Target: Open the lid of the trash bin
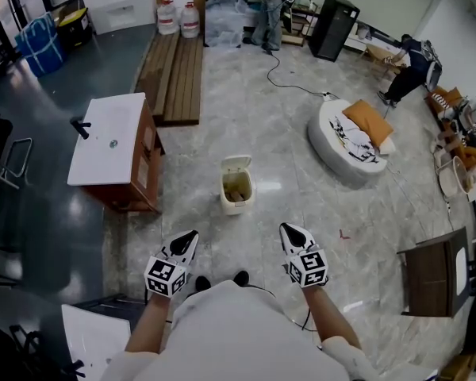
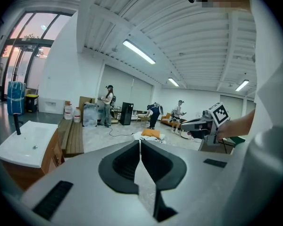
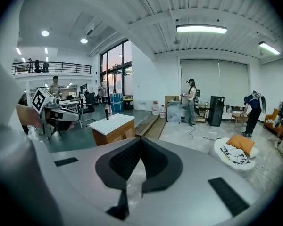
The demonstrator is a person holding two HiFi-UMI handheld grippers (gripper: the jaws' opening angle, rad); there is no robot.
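A small cream trash bin [image 1: 237, 190] stands on the marble floor ahead of me, its lid [image 1: 236, 164] tipped up at the back and its inside showing. My left gripper [image 1: 192, 235] and right gripper [image 1: 286, 228] hang near my body, short of the bin and apart from it, one to each side. Both are shut with nothing between the jaws. In the left gripper view the jaws [image 2: 140, 142] meet at the tip; the right gripper view [image 3: 140, 140] shows the same. The bin does not appear in either gripper view.
A white-topped wooden cabinet [image 1: 111, 137] stands left of the bin, with a wooden bench [image 1: 174, 74] behind it. A round white floor bed [image 1: 353, 137] with an orange cushion lies to the right. A dark chair [image 1: 436, 272] is near right. People stand far back.
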